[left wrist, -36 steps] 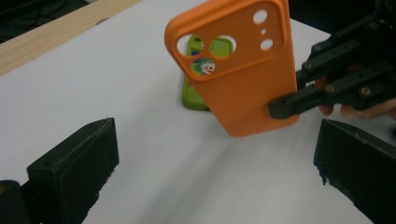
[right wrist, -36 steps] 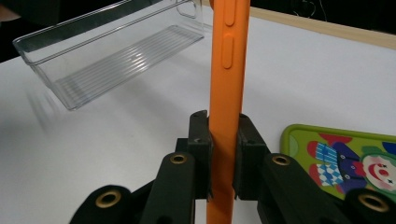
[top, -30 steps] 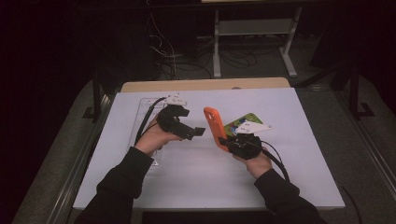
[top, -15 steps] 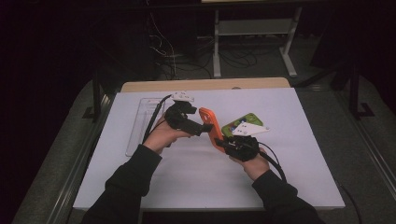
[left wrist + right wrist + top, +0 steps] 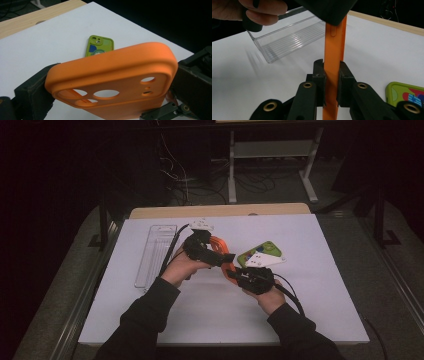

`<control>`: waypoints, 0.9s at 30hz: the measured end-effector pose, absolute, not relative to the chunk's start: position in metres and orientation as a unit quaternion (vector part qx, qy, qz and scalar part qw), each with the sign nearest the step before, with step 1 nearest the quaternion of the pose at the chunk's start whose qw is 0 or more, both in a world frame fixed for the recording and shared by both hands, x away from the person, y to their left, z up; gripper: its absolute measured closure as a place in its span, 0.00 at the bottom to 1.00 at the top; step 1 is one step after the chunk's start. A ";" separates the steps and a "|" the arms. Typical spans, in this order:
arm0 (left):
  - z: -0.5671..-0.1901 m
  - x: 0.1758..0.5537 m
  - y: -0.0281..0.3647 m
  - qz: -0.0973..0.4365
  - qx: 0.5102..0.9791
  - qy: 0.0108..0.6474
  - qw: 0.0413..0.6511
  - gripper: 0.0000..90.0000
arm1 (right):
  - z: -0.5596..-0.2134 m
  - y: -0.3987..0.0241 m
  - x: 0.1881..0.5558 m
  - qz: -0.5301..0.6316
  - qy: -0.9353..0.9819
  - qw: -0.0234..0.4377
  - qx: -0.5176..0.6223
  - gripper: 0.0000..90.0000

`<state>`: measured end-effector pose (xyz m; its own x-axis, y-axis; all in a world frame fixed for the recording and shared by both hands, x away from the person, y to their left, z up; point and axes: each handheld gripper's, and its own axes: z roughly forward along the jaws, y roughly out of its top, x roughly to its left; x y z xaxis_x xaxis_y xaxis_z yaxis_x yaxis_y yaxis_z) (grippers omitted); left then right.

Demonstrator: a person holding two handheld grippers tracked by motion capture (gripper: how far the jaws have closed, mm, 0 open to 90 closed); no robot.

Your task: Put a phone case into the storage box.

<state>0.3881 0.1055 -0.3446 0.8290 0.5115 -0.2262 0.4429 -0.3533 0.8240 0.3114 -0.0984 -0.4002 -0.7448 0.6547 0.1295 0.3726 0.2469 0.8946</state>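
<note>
White table [image 5: 310, 320], clear tray [image 5: 155, 255] at left, green phone case [image 5: 261, 254] lying flat near centre. Above the table, between both hands, orange case [image 5: 112, 80]: likely light, soft, rubbery, bendable, best pinched on the edge walls. Left gripper [image 5: 110, 100] spanning its width, pads on both long sides. Right gripper [image 5: 331, 82] clamped narrow on its edge.

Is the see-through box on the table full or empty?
Empty. In the right gripper view, the clear box shows nothing but its ribbed floor and the white table through its walls.
</note>
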 end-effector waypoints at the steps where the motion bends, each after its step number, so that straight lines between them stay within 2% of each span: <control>1: -0.345 0.388 0.106 0.034 0.821 0.291 0.490 0.00 | -0.400 -0.098 0.312 0.516 0.778 0.135 0.331 0.87; 7: -0.347 0.387 0.105 0.040 0.820 0.295 0.489 0.01 | -0.402 -0.097 0.312 0.513 0.780 0.134 0.332 0.87; 14: -0.344 0.387 0.108 0.044 0.813 0.298 0.499 0.12 | -0.405 -0.095 0.313 0.506 0.785 0.132 0.332 0.87; 25: -0.346 0.388 0.107 0.040 0.824 0.286 0.487 0.16 | -0.409 -0.092 0.314 0.487 0.800 0.126 0.328 0.87; 27: -0.346 0.388 0.107 0.039 0.825 0.285 0.487 0.16 | -0.409 -0.092 0.314 0.486 0.800 0.125 0.329 0.84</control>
<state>0.3879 0.1067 -0.3462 0.8344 0.5077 -0.2143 0.4327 -0.3627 0.8254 0.3140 -0.0917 -0.4091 -0.7524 0.6479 0.1187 0.4041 0.3116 0.8600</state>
